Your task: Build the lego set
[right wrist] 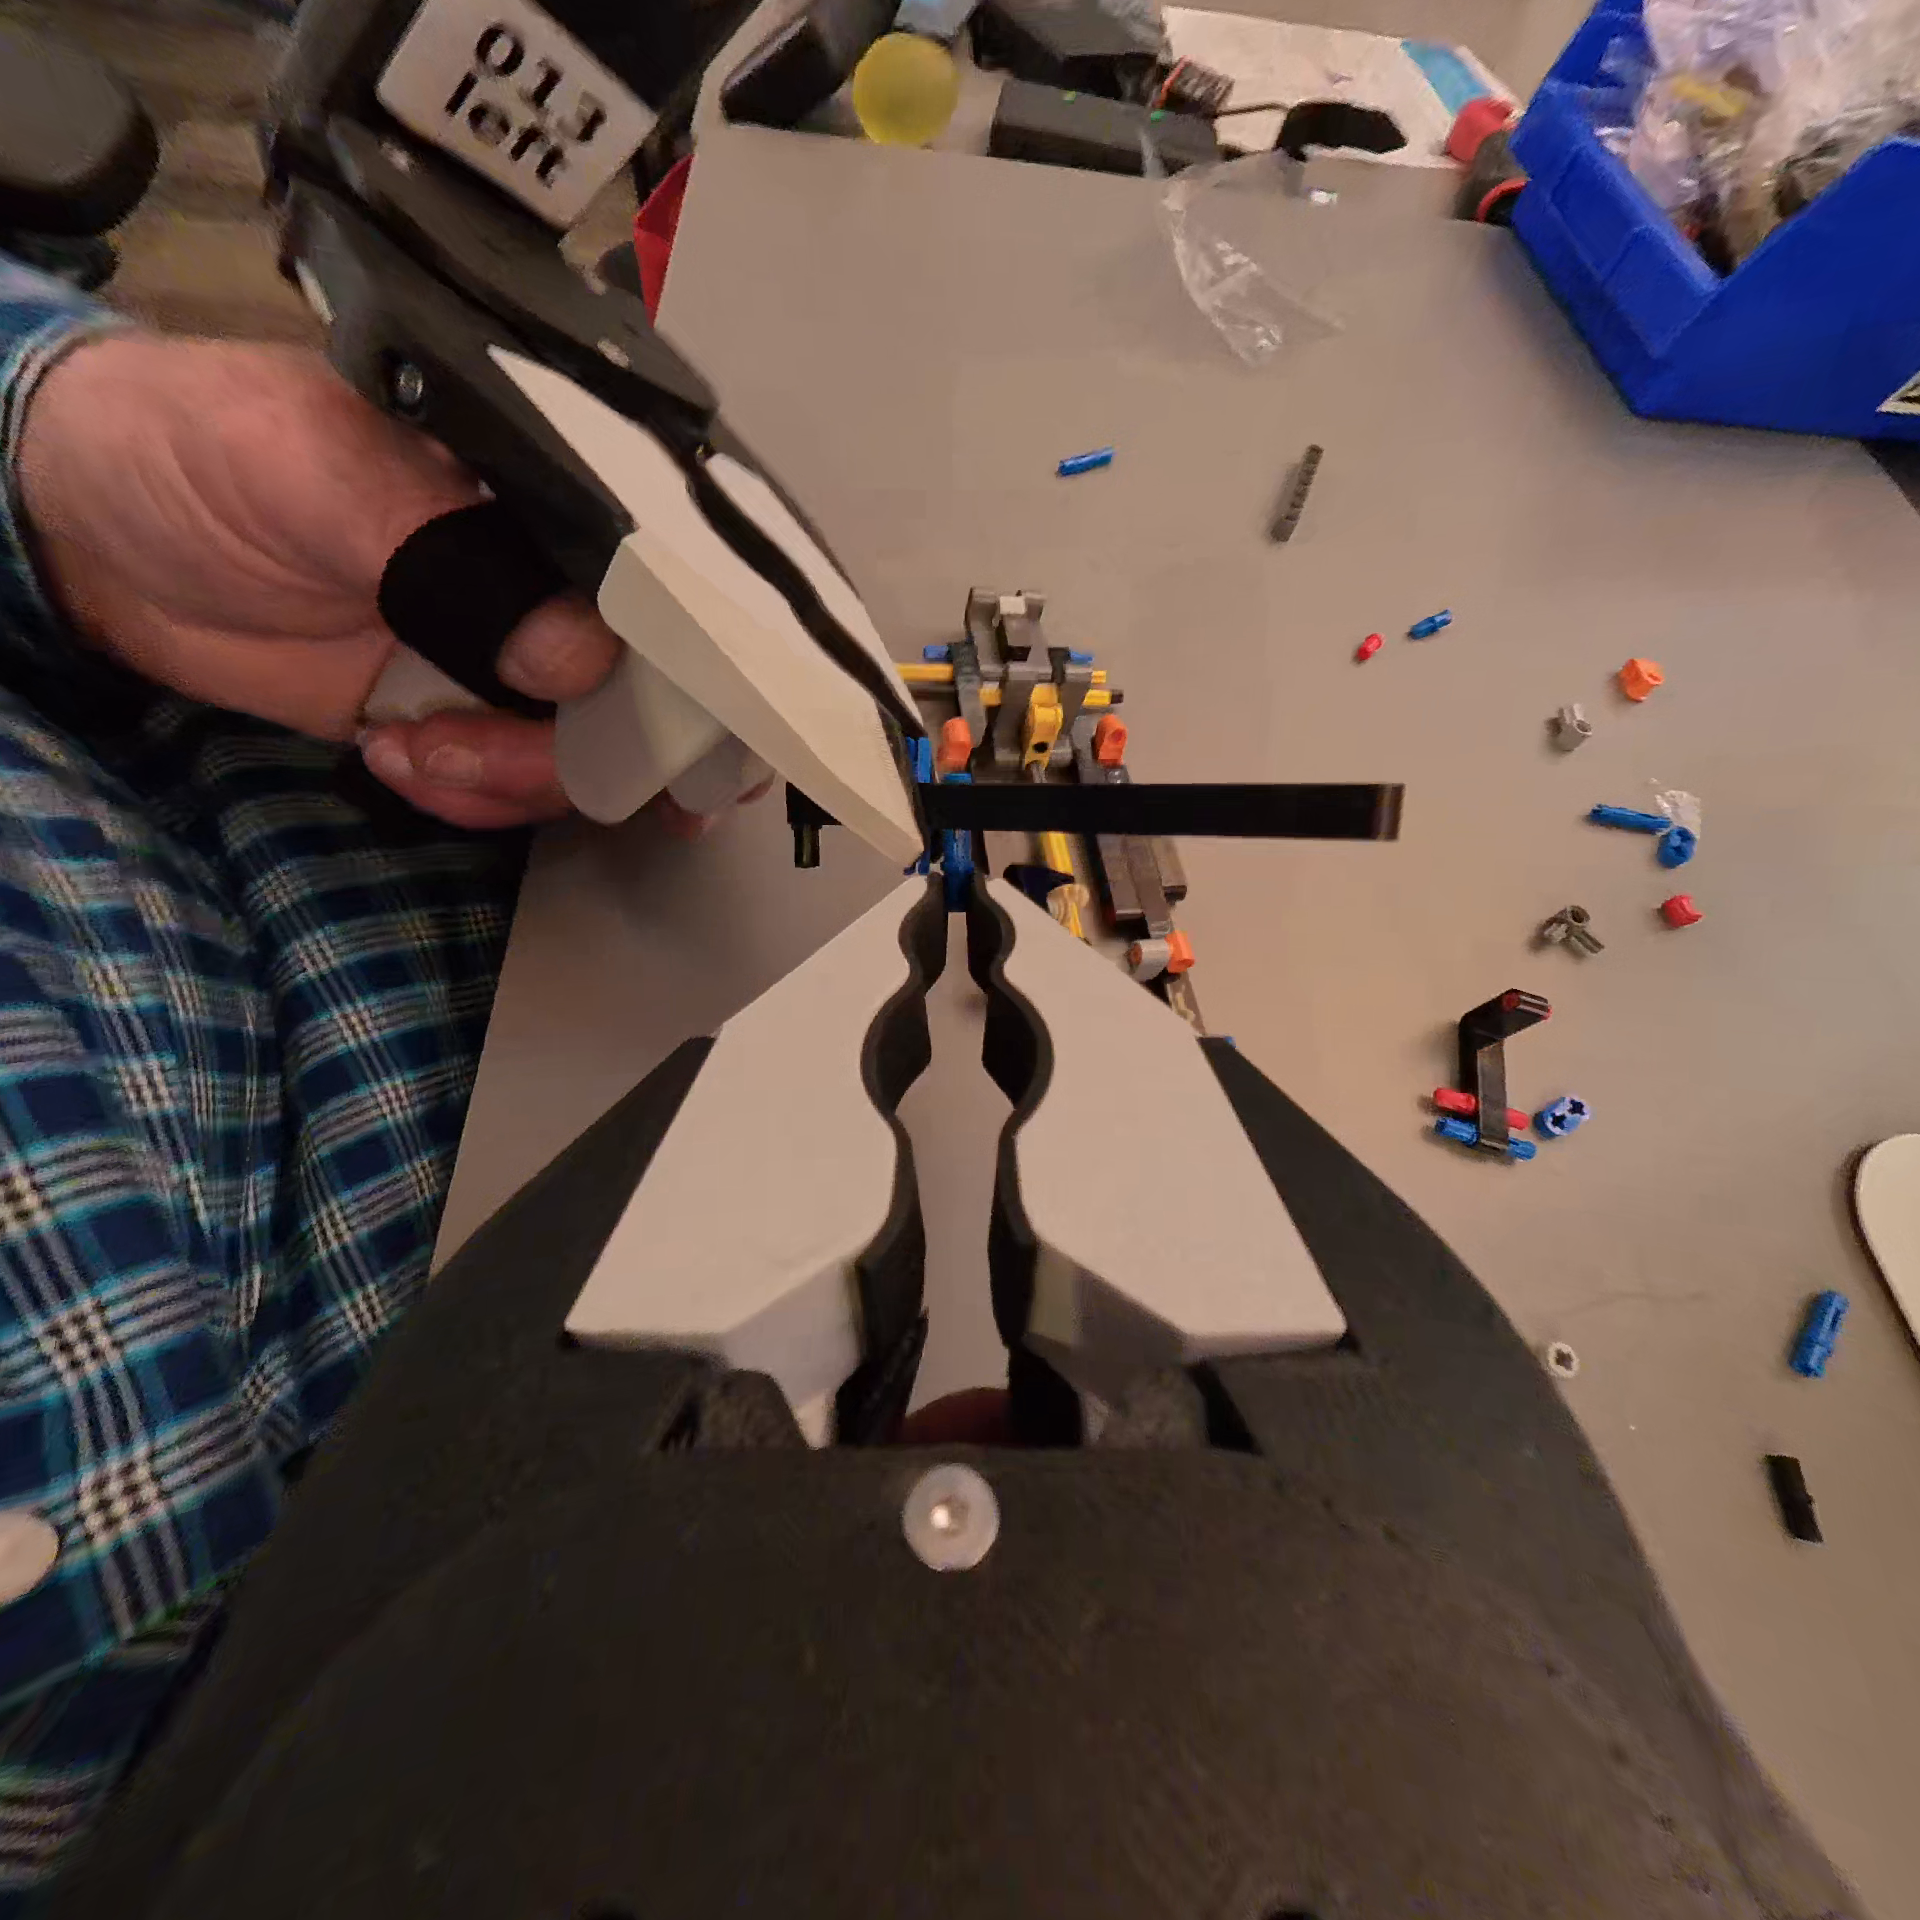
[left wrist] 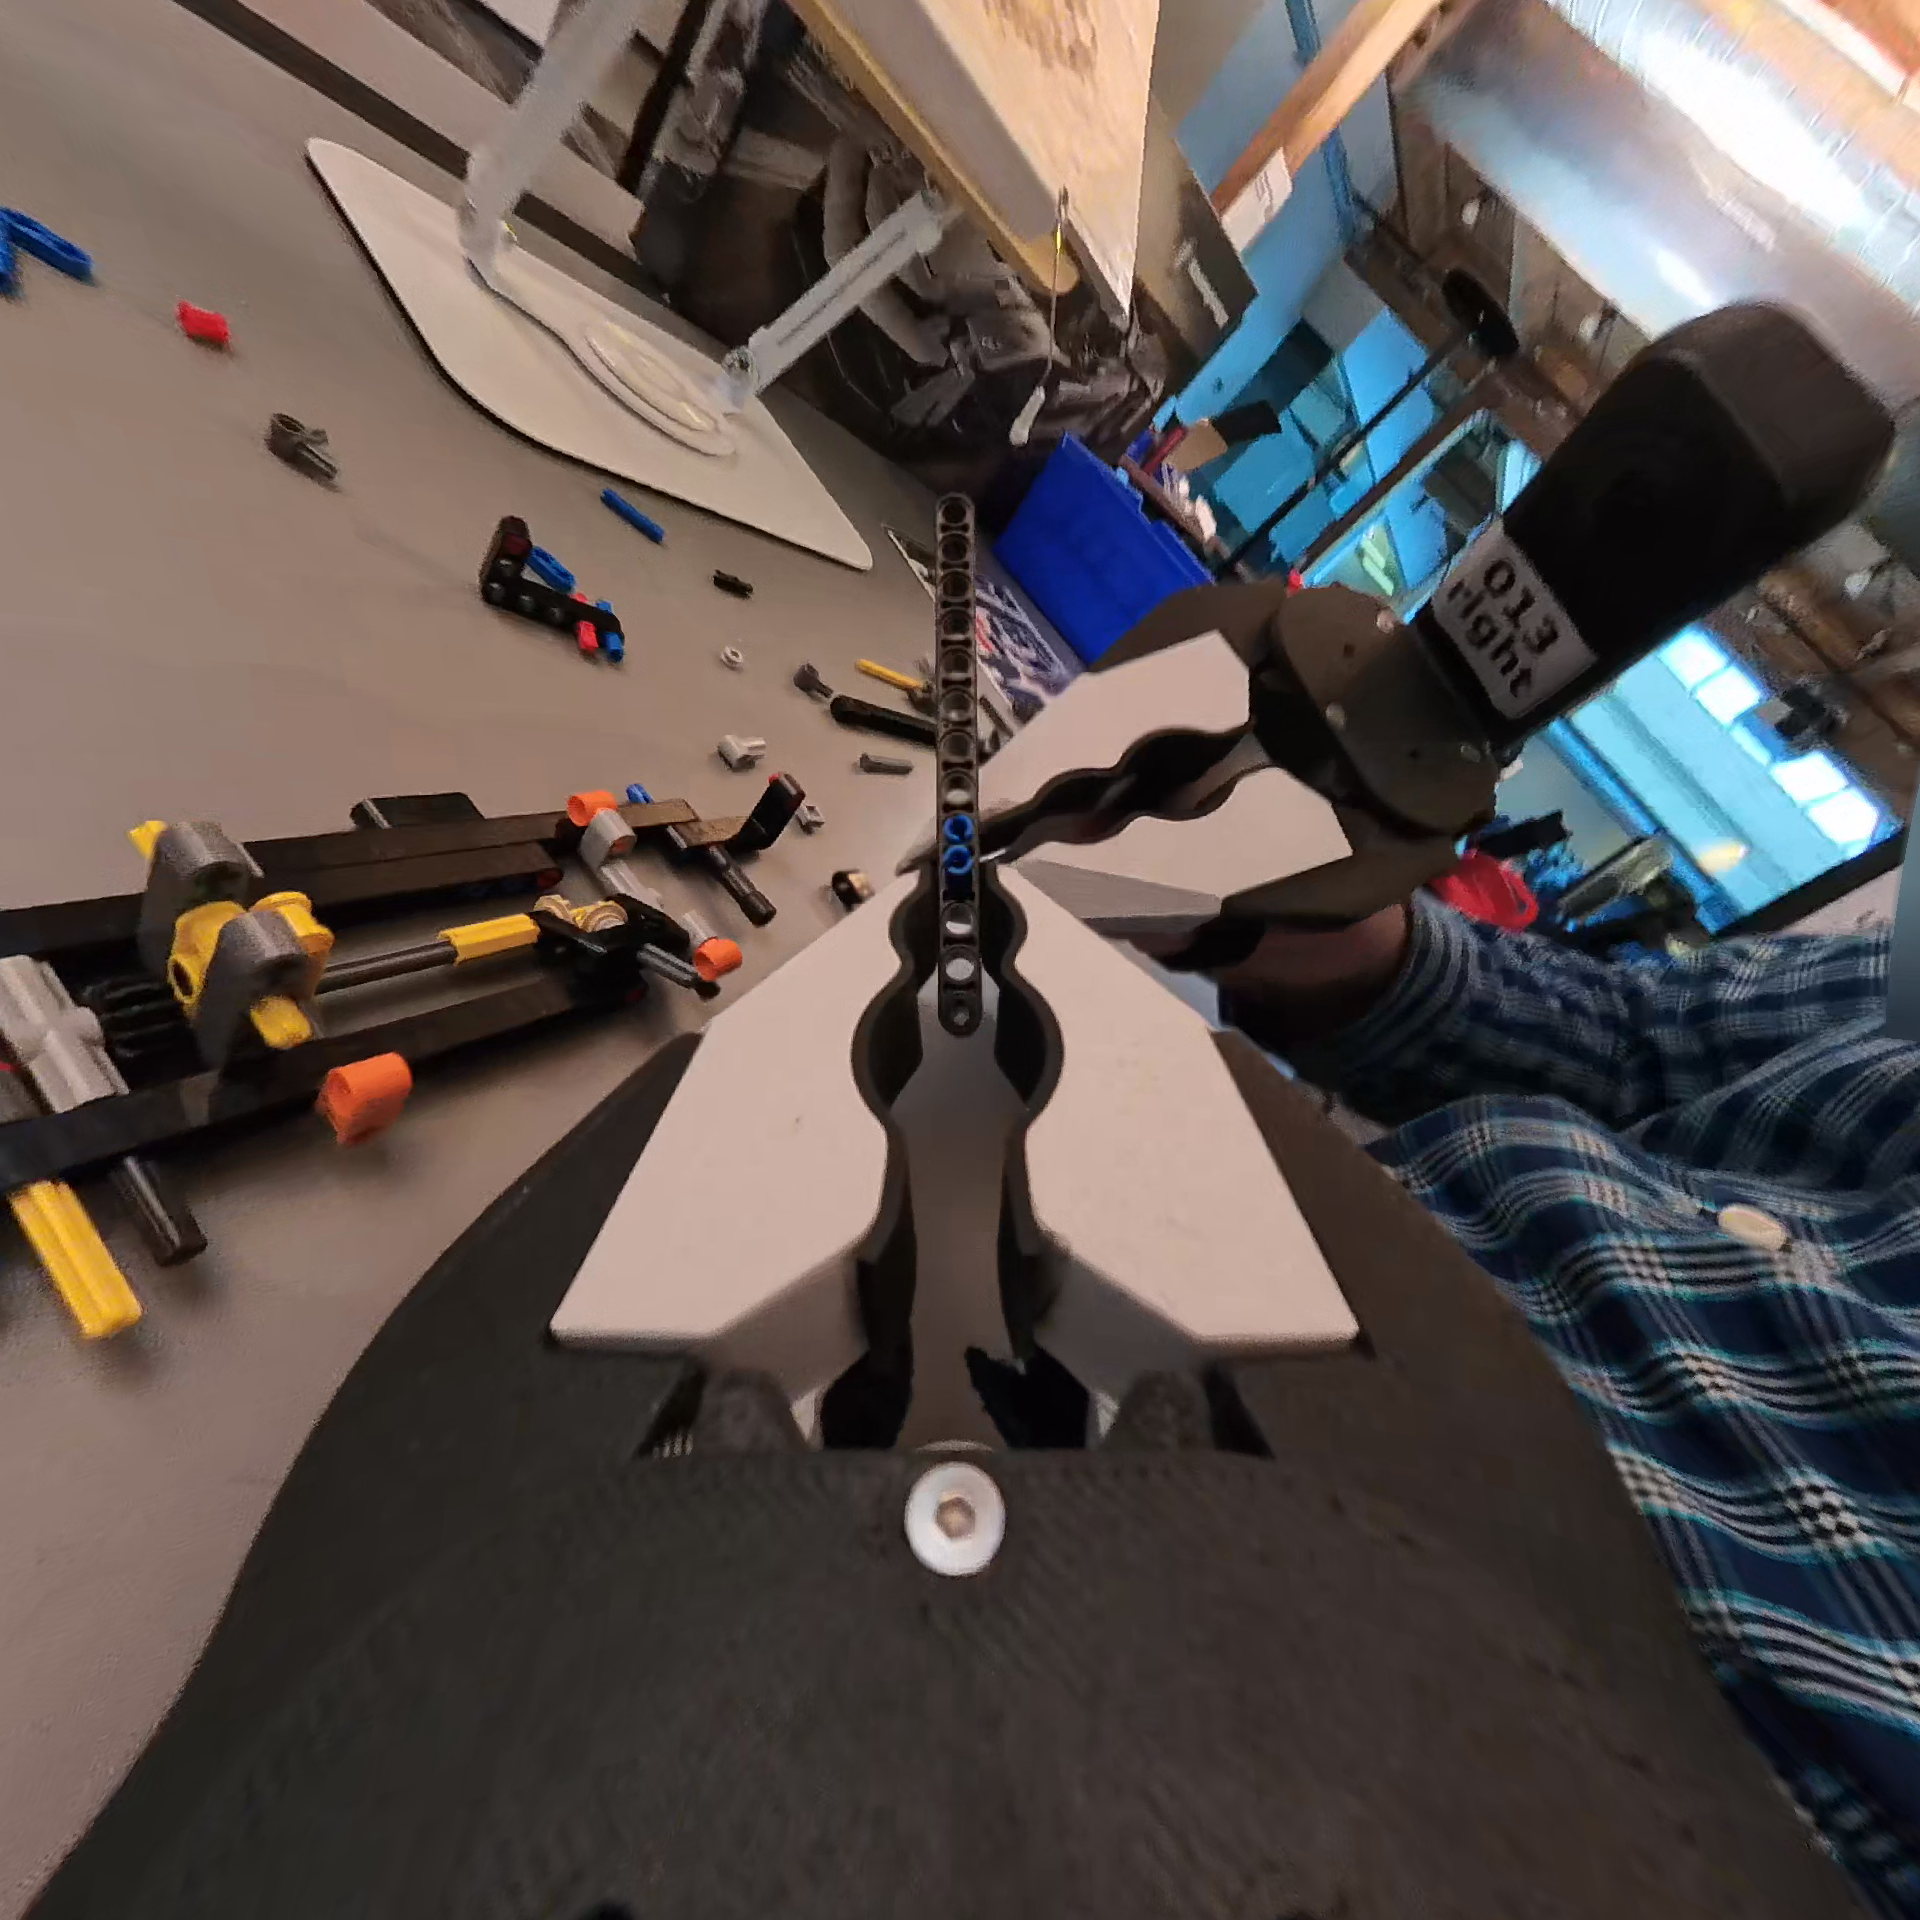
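Note:
My left gripper [left wrist: 956,883] is shut on a long black beam with holes [left wrist: 956,644] and holds it above the grey table. The beam has blue pins [left wrist: 958,840] in holes just beyond my fingertips. My right gripper [right wrist: 951,899] is shut on a blue pin [right wrist: 956,860] at the beam [right wrist: 1153,810], and it comes in from the right in the left wrist view [left wrist: 940,854]. The left gripper [right wrist: 914,826] reaches in from the upper left in the right wrist view. The partly built black, yellow and grey model [left wrist: 312,935] lies on the table below [right wrist: 1039,727].
Loose small parts lie scattered on the table [right wrist: 1351,364], among them a black L-shaped piece with red and blue pins [right wrist: 1486,1081]. A blue bin [right wrist: 1714,291] and a clear plastic bag [right wrist: 1236,260] sit at the far edge. A white stand base [left wrist: 582,343] lies beyond the parts.

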